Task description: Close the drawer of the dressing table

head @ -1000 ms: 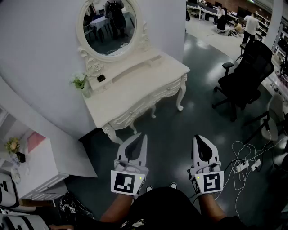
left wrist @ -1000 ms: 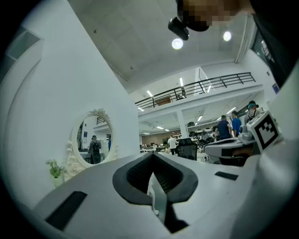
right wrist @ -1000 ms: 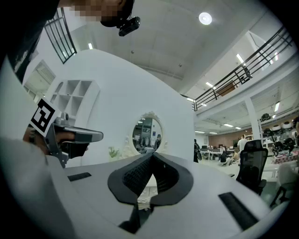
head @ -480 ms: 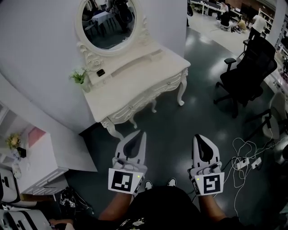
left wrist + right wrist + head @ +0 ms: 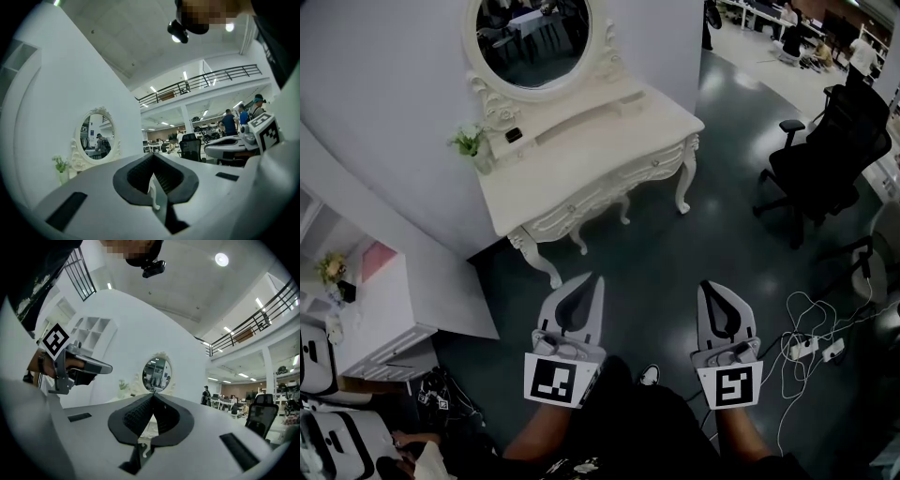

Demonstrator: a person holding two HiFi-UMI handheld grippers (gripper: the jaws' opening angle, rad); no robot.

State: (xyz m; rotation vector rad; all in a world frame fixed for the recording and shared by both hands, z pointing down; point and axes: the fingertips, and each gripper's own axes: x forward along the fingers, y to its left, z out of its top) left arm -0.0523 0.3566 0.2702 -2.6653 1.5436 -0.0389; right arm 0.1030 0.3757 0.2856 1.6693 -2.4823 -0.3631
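The white dressing table (image 5: 581, 159) stands against the wall under an oval mirror (image 5: 534, 37). Its carved front drawers (image 5: 614, 187) face me; I cannot tell whether one stands out. My left gripper (image 5: 598, 278) and right gripper (image 5: 703, 284) hover side by side over the dark floor, well short of the table, both pointing toward it. Both are shut and hold nothing. In the left gripper view the mirror (image 5: 96, 138) lies ahead to the left, and a table leg (image 5: 152, 192) shows past the jaws. The right gripper view has the mirror (image 5: 157, 373) straight ahead.
A small potted plant (image 5: 471, 142) and a dark object (image 5: 514, 135) sit at the table's back. A black office chair (image 5: 834, 141) stands to the right. Cables and power strips (image 5: 811, 347) lie on the floor beside my right gripper. A white cabinet (image 5: 375, 319) stands at left.
The person has stepped a little, and the table sits slightly further right in the head view. Both grippers shifted a little with the body and stayed shut.
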